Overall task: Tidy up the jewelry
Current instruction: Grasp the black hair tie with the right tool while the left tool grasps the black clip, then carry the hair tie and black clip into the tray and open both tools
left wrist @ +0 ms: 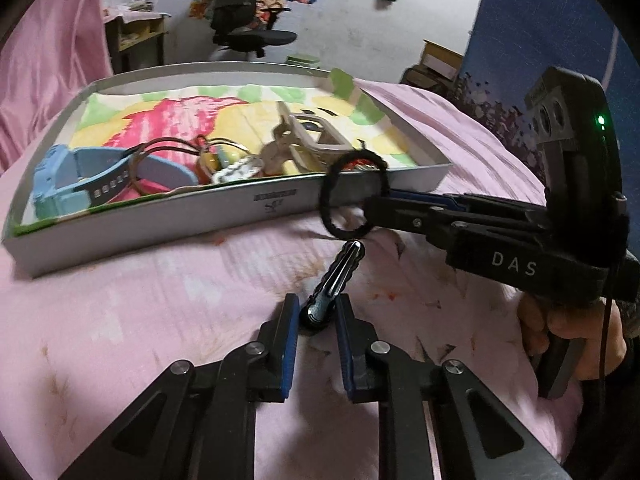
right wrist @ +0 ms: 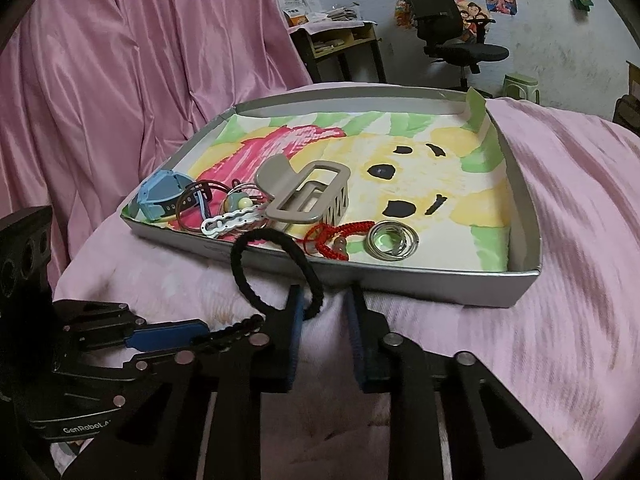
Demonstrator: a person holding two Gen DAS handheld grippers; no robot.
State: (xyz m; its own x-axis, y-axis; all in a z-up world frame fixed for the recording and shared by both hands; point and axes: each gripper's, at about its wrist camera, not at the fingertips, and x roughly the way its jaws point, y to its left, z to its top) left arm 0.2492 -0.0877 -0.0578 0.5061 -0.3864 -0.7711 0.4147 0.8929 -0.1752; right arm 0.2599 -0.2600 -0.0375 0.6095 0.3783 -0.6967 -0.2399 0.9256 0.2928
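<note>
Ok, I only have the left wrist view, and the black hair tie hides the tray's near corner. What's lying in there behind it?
Observer: A cluster of silver rings lies just inside the front wall of the tray.
Operator: Anything next to them?
Observer: A red cord bracelet lies beside the rings, between them and the beige claw clip.
Operator: Are the right fingers clamped on the tie?
Observer: No. In the right wrist view the right fingers stand apart, and the hair tie rests against only one of them.
</note>
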